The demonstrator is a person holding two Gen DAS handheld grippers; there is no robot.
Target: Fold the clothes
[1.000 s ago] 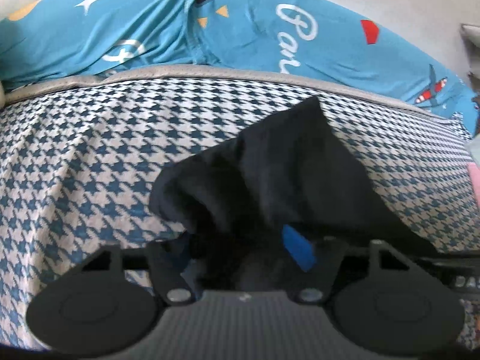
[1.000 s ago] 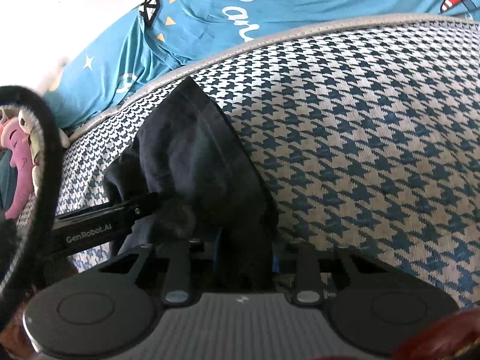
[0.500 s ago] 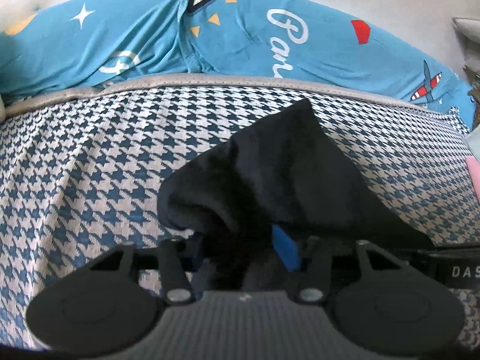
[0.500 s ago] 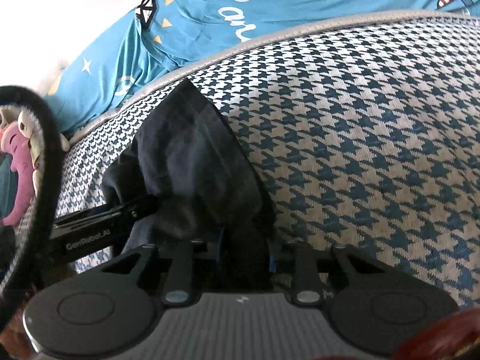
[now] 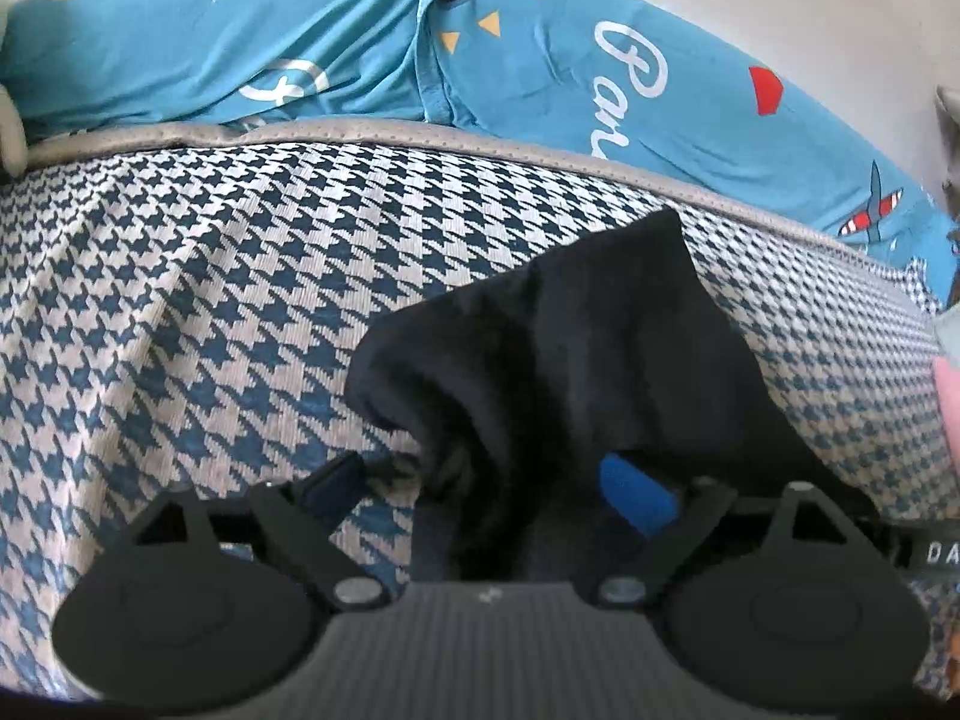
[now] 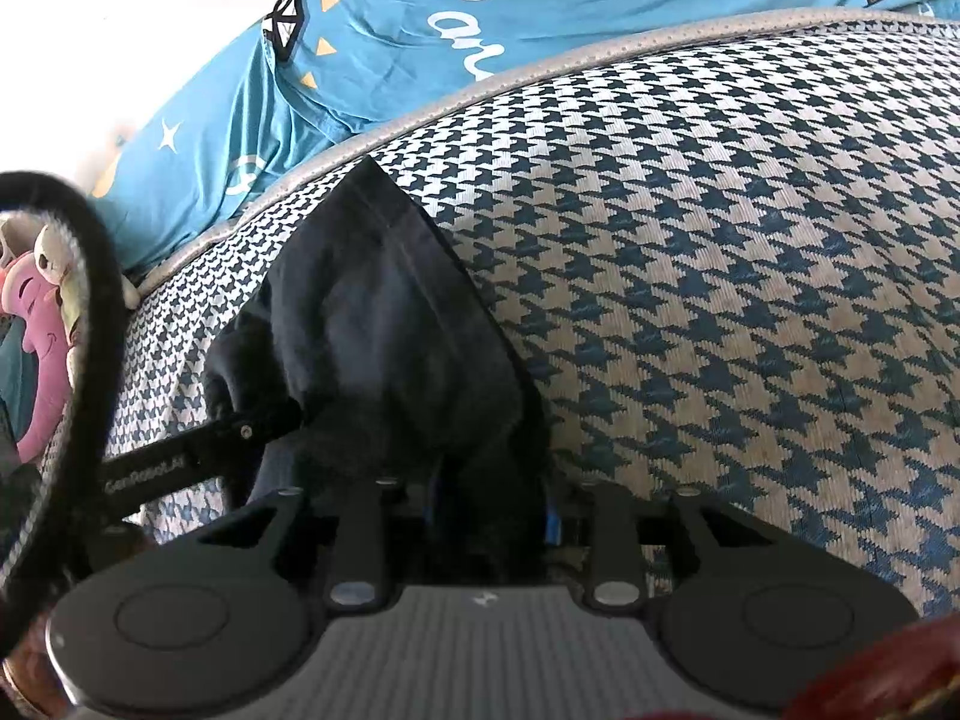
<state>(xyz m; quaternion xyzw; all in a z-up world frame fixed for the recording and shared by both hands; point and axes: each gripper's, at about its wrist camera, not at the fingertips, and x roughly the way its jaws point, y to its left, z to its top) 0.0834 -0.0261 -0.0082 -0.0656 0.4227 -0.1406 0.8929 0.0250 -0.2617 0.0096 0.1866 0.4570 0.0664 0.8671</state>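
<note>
A soft black garment (image 5: pixel 558 372), matte and bunched into a rough wedge, is lying on a woven houndstooth cushion (image 5: pixel 198 324) in navy and cream, its pointed corner reaching toward the grey piped far edge (image 5: pixel 360 135). In the left wrist view, the left tongs (image 5: pixel 480 480) have just been opening and are standing wide: the left blue pad (image 5: pixel 333 477) is sitting clear of the cloth over the bare weave, while the right pad (image 5: pixel 636 495) is lying against the drooping fold, which hangs loosely between them. To the left of the garment the cushion is stretching open and flat. In the right wrist view, the right tongs (image 6: pixel 492 510) are gripping narrowly on the garment's near edge, cloth filling the gap. A broad, bare sweep of cushion is running to the right. Behind the piping, smooth teal printed fabric (image 6: pixel 372 48) is draping in creases.
</note>
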